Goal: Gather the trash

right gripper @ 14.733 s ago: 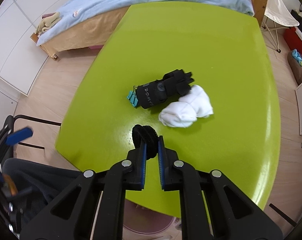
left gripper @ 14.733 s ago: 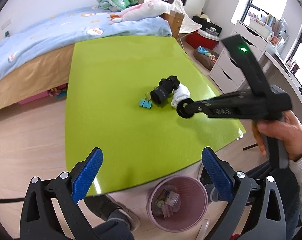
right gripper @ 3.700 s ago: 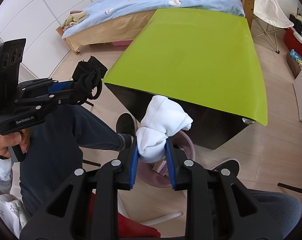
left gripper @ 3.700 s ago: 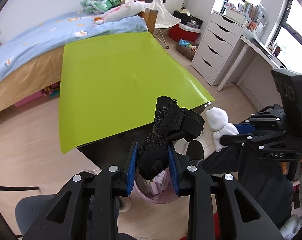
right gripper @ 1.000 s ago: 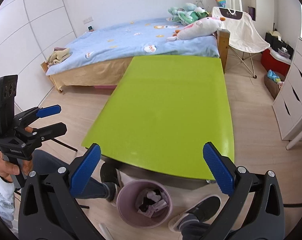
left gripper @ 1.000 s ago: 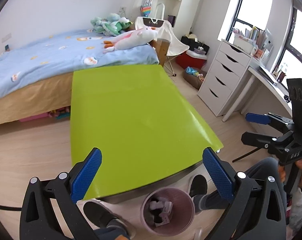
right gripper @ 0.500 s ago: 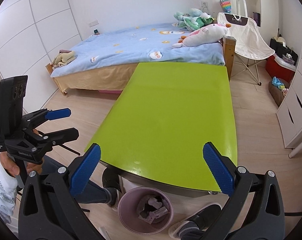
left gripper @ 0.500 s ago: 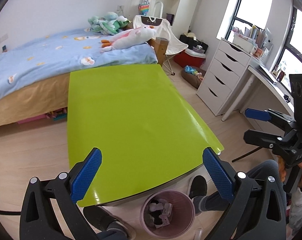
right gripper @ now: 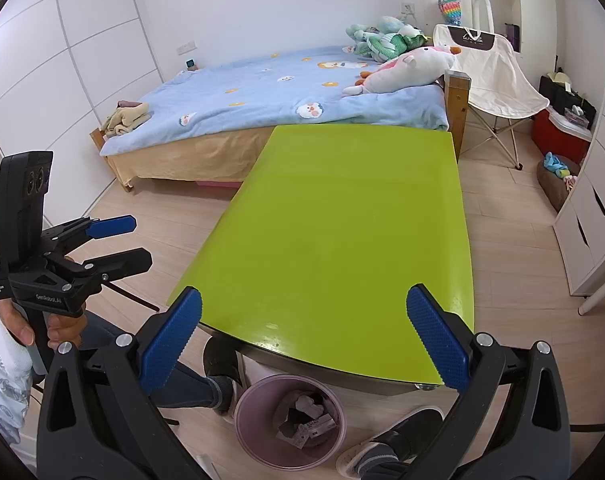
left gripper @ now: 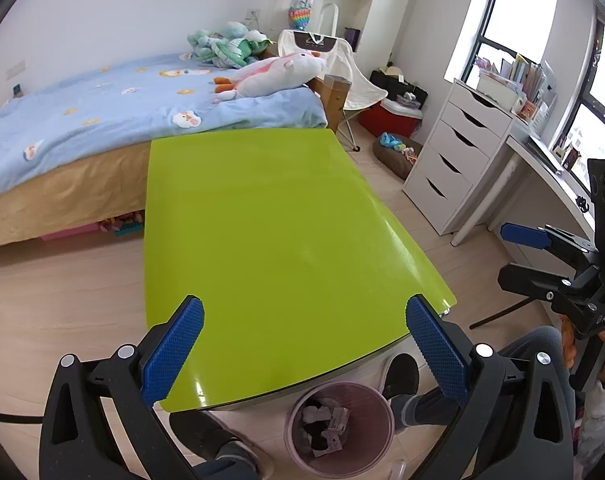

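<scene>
The green table point(left gripper: 262, 240) is bare in both views point(right gripper: 362, 220). A pink trash bin point(left gripper: 378, 432) stands on the floor under its near edge and holds white, black and paper trash; it also shows in the right wrist view point(right gripper: 254, 428). My left gripper point(left gripper: 302, 344) is open and empty above the table's near edge; it also shows at the left of the right wrist view point(right gripper: 114, 240). My right gripper point(right gripper: 302, 340) is open and empty; it shows at the right of the left wrist view point(left gripper: 518, 252).
A bed point(left gripper: 82, 120) with a blue cover and plush toys stands behind the table. White drawers point(left gripper: 454, 160) and a desk are on the right. A folding chair point(right gripper: 490, 76) stands by the bed. The person's feet point(right gripper: 222, 380) flank the bin.
Both grippers have risen and tilted up a little, so the bin sits lower in view. Both stay open and empty.
</scene>
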### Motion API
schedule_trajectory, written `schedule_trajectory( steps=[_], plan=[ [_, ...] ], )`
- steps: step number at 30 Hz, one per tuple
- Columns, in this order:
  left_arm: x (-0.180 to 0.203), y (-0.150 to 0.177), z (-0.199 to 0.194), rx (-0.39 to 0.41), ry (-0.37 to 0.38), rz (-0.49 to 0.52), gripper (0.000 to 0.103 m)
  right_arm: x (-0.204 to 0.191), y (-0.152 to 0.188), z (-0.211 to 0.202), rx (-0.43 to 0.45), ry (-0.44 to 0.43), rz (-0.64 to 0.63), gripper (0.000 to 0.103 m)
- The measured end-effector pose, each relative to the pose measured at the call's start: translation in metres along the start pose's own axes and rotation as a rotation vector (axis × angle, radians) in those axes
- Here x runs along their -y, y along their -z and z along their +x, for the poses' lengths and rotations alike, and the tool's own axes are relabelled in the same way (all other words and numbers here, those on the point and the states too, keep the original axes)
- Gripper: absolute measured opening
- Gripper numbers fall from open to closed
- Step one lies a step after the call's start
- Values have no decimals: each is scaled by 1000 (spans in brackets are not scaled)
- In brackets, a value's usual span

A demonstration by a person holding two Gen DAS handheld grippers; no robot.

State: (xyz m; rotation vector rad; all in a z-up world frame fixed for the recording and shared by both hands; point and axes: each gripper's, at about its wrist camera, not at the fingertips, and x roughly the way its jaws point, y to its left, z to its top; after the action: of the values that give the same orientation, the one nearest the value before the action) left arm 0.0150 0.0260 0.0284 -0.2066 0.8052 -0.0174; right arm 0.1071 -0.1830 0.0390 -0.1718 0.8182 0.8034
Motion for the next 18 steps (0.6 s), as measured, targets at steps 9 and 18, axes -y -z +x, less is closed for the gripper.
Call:
schedule_trajectory(
  steps=[9,18],
  plan=[
    [1,-1,-1,-5,20,-10,97,-1,-1,2,-3,10,2,100],
    [4,2,-1,-5,22,-7,97,1,-1,1,-1,14,2,100]
  ],
)
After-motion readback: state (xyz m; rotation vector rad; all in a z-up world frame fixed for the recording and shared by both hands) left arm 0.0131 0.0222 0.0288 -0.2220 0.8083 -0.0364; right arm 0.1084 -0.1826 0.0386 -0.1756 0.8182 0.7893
